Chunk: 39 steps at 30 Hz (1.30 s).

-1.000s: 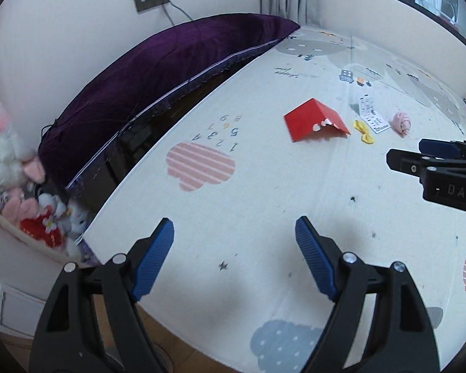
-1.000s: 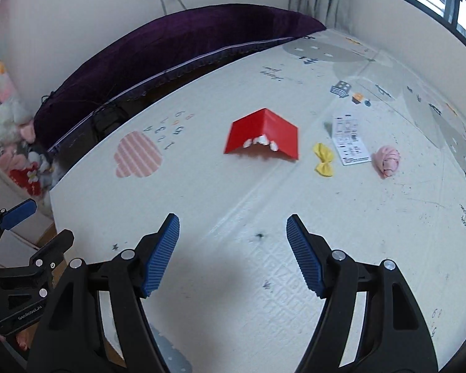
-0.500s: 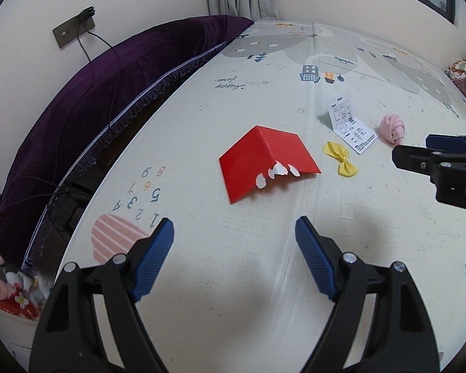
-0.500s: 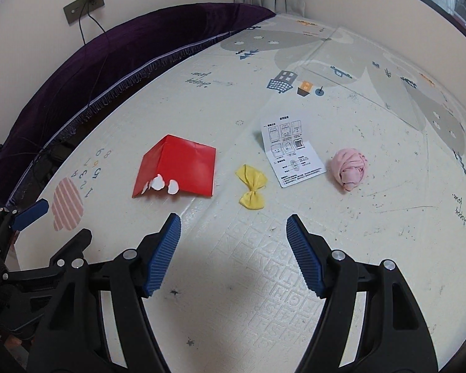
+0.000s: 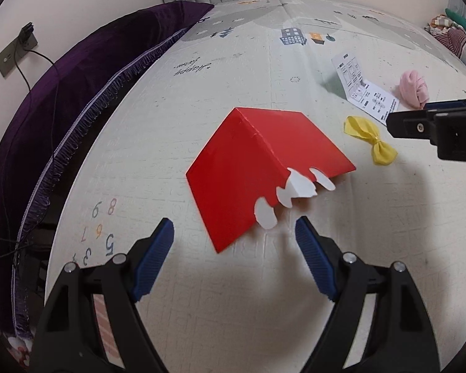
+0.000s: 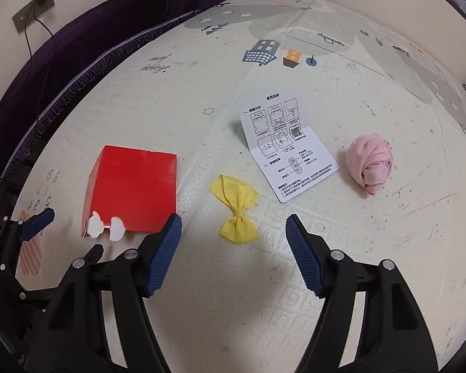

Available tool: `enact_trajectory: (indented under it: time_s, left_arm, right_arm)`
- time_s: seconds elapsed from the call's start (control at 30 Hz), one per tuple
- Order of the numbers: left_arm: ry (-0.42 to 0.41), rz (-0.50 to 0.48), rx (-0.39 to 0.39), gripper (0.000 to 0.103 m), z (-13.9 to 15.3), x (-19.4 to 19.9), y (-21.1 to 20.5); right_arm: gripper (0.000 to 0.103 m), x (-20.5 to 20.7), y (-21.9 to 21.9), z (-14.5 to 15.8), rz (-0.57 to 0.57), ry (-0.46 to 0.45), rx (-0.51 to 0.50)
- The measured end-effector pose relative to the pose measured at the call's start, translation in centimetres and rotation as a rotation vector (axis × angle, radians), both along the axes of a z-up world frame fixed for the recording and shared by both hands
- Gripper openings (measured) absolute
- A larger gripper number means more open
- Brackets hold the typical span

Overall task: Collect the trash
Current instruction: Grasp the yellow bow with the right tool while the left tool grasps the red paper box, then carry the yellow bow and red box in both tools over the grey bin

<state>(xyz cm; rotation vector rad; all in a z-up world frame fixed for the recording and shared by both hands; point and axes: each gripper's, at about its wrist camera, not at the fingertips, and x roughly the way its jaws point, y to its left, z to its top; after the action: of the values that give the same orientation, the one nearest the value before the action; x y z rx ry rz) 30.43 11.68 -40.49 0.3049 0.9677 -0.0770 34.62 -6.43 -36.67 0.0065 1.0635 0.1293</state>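
From my left wrist view, the right gripper (image 5: 391, 124) is cut off by the right edge, so I cannot tell how its jaws stand, and it covers one corner of the instruction leaflet (image 5: 362, 96). In my right wrist view the left gripper (image 6: 74, 233) is partly lost beyond the left edge, and the leaflet's small print is too fine for me to read. The striped fabric (image 5: 453, 40) at the play mat's (image 5: 264, 62) far right corner is cut by the frame and I cannot identify it.

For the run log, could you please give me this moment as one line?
left hand-held gripper: open, facing red folded card | right hand-held gripper: open, facing yellow bow | nothing grasped
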Motion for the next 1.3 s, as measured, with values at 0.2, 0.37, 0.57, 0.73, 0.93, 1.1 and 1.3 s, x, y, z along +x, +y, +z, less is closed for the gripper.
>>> enact_trajectory:
  time_s: [0.2,0.37,0.57,0.73,0.93,1.1,1.3]
  left_arm:
    - [-0.021,-0.032,0.019,0.080,-1.6,2.0,0.1]
    - [-0.038,-0.042,-0.015,0.080,-1.7,3.2,0.1]
    - [-0.032,-0.053,-0.057,0.046,-1.8,3.3,-0.3]
    - [-0.051,-0.035,-0.044,0.026,-0.9,3.1,-0.5]
    - [-0.051,0.035,-0.113,0.007,1.3,2.6,0.7]
    - [-0.068,0.101,-0.177,0.005,3.5,1.2,1.7]
    - [-0.103,0.185,-0.217,0.005,6.2,-2.0,2.7]
  right_arm:
    - [0.068,2.0,0.2,-2.7,-0.049,0.025,-0.002]
    - [0.052,3.0,0.1,-4.6,-0.065,0.063,0.006]
    - [0.017,3.1,-0.4,-4.9,-0.056,0.079,-0.005]
    - [0.010,2.5,-0.6,-4.1,-0.029,0.066,0.009]
    - [0.010,0.7,0.1,-1.9,0.018,0.033,0.018]
    - [0.010,-1.4,0.5,0.3,0.068,0.016,0.024]
    - [0.010,-4.0,1.4,2.9,0.148,-0.008,0.028]
